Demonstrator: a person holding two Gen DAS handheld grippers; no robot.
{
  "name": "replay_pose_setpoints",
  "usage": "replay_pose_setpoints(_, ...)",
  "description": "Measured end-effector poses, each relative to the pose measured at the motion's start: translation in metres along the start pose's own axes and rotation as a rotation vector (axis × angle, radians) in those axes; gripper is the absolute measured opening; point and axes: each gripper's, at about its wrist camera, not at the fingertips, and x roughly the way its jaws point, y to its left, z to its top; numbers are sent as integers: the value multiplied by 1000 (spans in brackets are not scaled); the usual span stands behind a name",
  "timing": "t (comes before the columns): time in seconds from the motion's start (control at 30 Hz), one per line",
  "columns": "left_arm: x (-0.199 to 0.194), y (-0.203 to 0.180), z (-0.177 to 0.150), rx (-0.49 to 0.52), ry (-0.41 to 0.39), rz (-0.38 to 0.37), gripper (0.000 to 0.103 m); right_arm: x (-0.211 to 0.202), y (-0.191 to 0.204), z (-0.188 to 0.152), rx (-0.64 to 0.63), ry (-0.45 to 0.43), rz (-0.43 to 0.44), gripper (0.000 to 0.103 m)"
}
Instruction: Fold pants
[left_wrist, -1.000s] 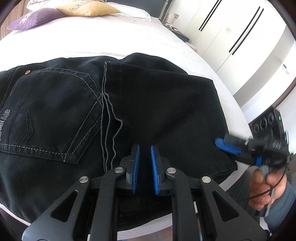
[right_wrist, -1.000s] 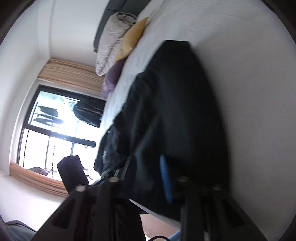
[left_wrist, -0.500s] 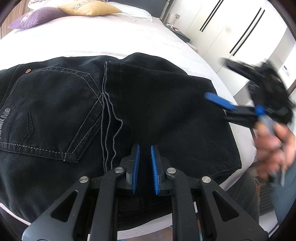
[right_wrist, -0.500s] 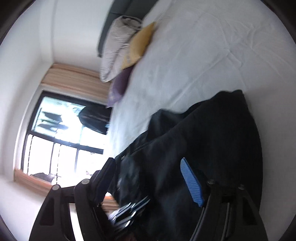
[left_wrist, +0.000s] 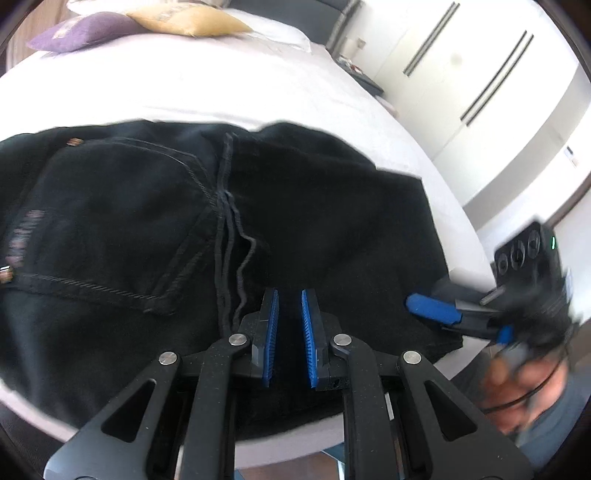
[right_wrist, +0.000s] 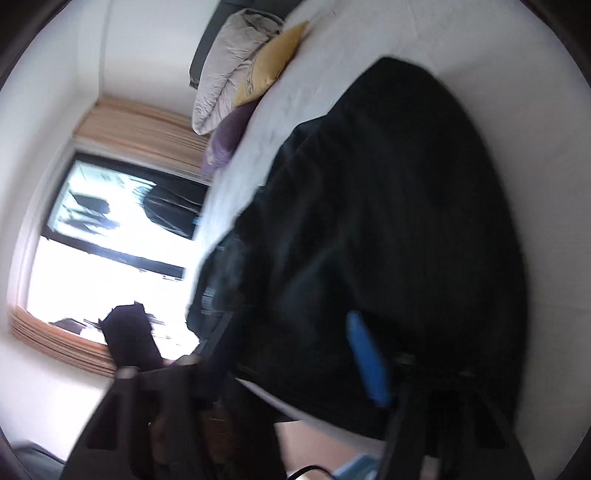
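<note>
Black folded pants (left_wrist: 332, 221) lie on a white bed, back pocket (left_wrist: 122, 221) at the left. My left gripper (left_wrist: 288, 325) hovers over the near edge of the pants, shut, with only a narrow slit between its blue pads. In the left wrist view my right gripper (left_wrist: 424, 314) is at the pants' right near corner, one blue finger (left_wrist: 432, 308) lying on top of the fabric. In the blurred right wrist view the pants (right_wrist: 406, 221) fill the space between the jaws of the right gripper (right_wrist: 288, 332), which are closing; its blue pad (right_wrist: 365, 358) rests against the cloth.
The white sheet (left_wrist: 221, 85) stretches beyond the pants to a yellow pillow (left_wrist: 188, 20) and a purple one (left_wrist: 85, 33). White wardrobe doors (left_wrist: 480, 92) stand at the right. A hand (left_wrist: 517, 387) grips the right tool. A window (right_wrist: 103, 240) is at the left.
The right gripper let go of the pants' corner, swung up and away with its jaws wide, then came back down to the same corner. The left gripper stayed shut and shifted only slightly.
</note>
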Motion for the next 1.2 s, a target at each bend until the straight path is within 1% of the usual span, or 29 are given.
replay_pose_setpoints(0.03,-11,6,-1,-17,-20,8,12,-2,3,-1,0,8,-22,54)
replay_pose_setpoints(0.07,-23,13,-2,-43,-42,18,12,-5,10,1,26,23,-24,65)
replay_pose_setpoints(0.1,-32,20,-3,-67,-58,20,13,-7,18,4,31,29,10,71)
replay_pose_setpoints(0.13,-48,36,-6,-119,-87,17,13,-11,31,5,1,20,70,75)
replay_pose_setpoints(0.17,-59,47,-8,-153,-106,19,13,-14,40,7,-34,9,107,79)
replay_pose_setpoints(0.2,-69,58,-10,-185,-126,26,13,-12,45,7,-55,6,125,86)
replay_pose_setpoints(0.23,-85,76,-13,-230,-151,45,13,-9,45,6,-59,9,133,89)
replay_pose_setpoints(0.27,-96,90,-15,-264,-169,58,13,2,35,3,-25,27,135,93)
replay_pose_setpoints(0.3,-105,100,-15,-286,-184,67,13,13,23,1,6,50,120,88)
replay_pose_setpoints(0.33,-117,114,-17,-316,-205,89,13,20,12,-5,10,56,62,78)
replay_pose_setpoints(0.37,-128,127,-18,-340,-221,114,13,13,13,-11,-25,33,19,68)
replay_pose_setpoints(0.4,-136,138,-19,-361,-235,135,13,10,17,-13,-38,28,20,71)
replay_pose_setpoints(0.43,-145,150,-21,-389,-248,152,13,5,21,-14,-27,29,27,73)
replay_pose_setpoints(0.47,-153,165,-24,-427,-262,164,15,1,24,-13,4,35,46,78)
replay_pose_setpoints(0.5,-158,175,-27,-456,-273,166,28,-3,27,-13,16,36,68,79)
replay_pose_setpoints(0.53,-163,188,-31,-493,-288,162,61,-6,31,-11,11,27,85,79)
replay_pose_setpoints(0.57,-167,195,-36,-517,-306,163,77,-7,35,-10,2,19,83,79)
replay_pose_setpoints(0.6,-170,200,-39,-531,-323,167,90,-7,40,-9,-2,13,79,79)
replay_pose_setpoints(0.63,-173,204,-42,-547,-341,170,90,-6,40,-9,3,15,83,79)
replay_pose_setpoints(0.77,-173,221,-51,-572,-343,127,90,2,39,-9,31,25,81,79)
replay_pose_setpoints(0.83,-169,229,-53,-601,-341,97,90,4,41,-10,34,25,84,79)
replay_pose_setpoints(0.9,-159,228,-54,-623,-334,65,90,4,44,-11,30,21,94,79)
replay_pose_setpoints(0.93,-155,233,-54,-636,-322,35,90,4,45,-10,28,15,104,79)
replay_pose_setpoints(1.03,-140,242,-57,-675,-294,-13,90,2,49,-8,24,-2,122,79)
replay_pose_setpoints(1.1,-128,243,-58,-708,-285,-26,90,1,51,-7,23,-12,130,79)
replay_pose_setpoints(1.13,-126,247,-59,-722,-290,-45,89,0,52,-7,22,-15,133,79)
replay_pose_setpoints(1.2,-124,249,-58,-728,-298,-56,89,0,52,-6,18,-18,138,79)
